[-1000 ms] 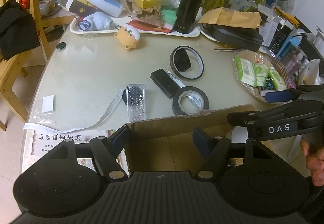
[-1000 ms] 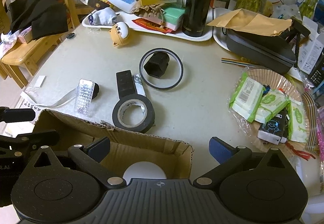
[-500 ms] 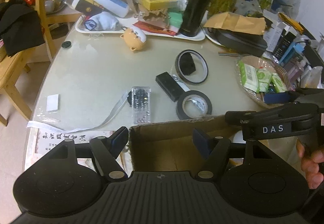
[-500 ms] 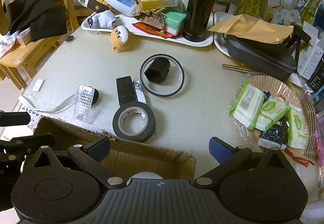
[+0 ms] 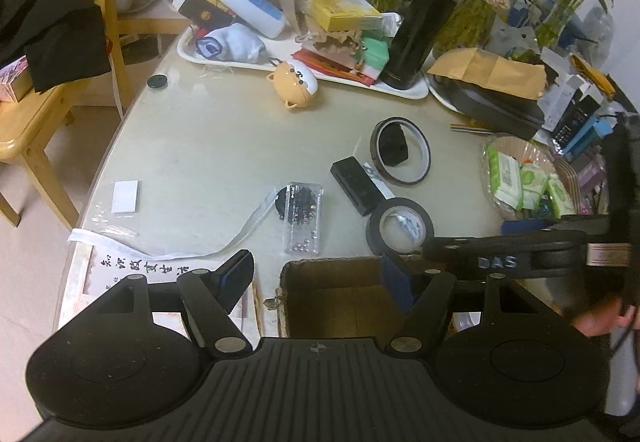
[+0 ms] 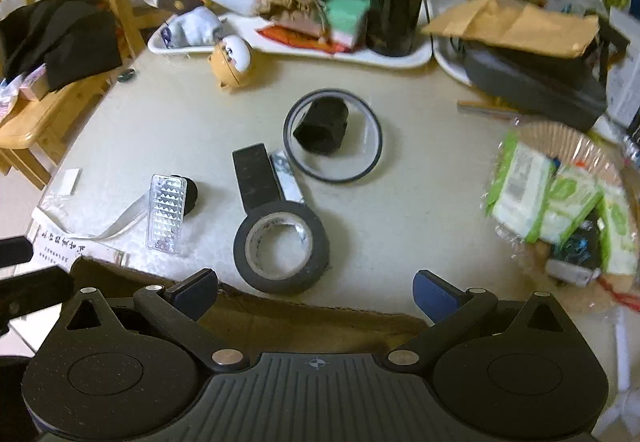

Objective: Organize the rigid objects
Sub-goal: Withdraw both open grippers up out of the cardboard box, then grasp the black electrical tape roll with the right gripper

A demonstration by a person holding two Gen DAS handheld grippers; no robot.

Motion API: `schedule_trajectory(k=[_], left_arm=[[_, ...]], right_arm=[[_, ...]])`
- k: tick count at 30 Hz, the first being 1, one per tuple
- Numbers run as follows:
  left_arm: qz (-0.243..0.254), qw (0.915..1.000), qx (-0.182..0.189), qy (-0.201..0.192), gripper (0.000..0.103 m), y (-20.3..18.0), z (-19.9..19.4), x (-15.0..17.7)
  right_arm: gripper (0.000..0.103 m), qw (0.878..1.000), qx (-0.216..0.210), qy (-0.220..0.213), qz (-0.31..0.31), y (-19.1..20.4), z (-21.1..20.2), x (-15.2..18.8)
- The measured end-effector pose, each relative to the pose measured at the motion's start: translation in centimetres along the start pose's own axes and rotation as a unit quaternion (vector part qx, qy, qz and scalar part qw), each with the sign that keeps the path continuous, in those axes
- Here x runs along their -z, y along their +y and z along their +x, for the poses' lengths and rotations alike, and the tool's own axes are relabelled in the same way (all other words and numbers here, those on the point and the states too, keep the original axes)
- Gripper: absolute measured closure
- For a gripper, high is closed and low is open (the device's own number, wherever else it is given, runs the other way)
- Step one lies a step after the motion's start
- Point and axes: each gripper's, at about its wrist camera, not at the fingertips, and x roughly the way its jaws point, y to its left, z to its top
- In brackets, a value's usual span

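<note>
A: What is shown by the left wrist view that is not seen from the right?

B: The right gripper (image 5: 516,238) is seen from the side at the right edge, and "DAS" can be read on its arm. A printed sheet (image 5: 132,268) with brush-style characters is seen under the table glass at the near left; the characters cannot be made out with certainty. The inside of the cardboard box (image 5: 340,298) is seen as well, with the left gripper (image 5: 316,274) spread wide, nothing held, one finger left of the box and the other over its opening.

A: And what is given only by the right wrist view?

B: The black tape roll (image 6: 282,246) is shown just beyond the box's far rim (image 6: 312,308), with the right gripper (image 6: 316,292) wide open and empty over that rim. The clear plastic case (image 6: 166,214) is seen to its left, with a ridged pattern on its face. The view is blurred, so no writing can be read there.

A: Where are the remaining objects placed?

B: A black rectangular block (image 6: 256,180) is laid just beyond the roll, touching it. Further off, a thin black ring (image 6: 332,136) is laid around a small black object (image 6: 320,126). A black flask (image 5: 426,22) is stood on the far tray (image 5: 416,92).
</note>
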Motion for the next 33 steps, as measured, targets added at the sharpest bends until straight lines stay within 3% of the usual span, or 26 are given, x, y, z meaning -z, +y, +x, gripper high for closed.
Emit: schedule_trajectory(k=[11,29,31,32,33], left_arm=[[-0.019,0.9998,0.009,0.006,0.033,1.1,-0.2,-0.4],[-0.018,0.9997,0.015,0.002,0.033,1.6,-0.4,-0.3],[-0.021,0.9996,0.017,0.004,0.033,1.7,-0.3,-0.3],[-0.022,0.9996,0.018,0.005,0.033,1.7,-0.3,-0.3],[-0.021,0.9996,0.017,0.005,0.033,1.7,-0.2,-0.3]], right_arm=[[0.0,1.0,-0.001,0.011,0.005,2.4,3.6,-2.4],[0.0,0.998,0.05,0.039,-0.007,3.6,7.5,-2.9],[0.006,0.998,0.052,0.046,-0.009,3.6,7.8,-2.7],[0.021,0.997,0.051,0.051,-0.012,3.6,8.0,-2.6],[0.027,0.997,0.044,0.056,-0.016,3.7,8.0,-2.5]])
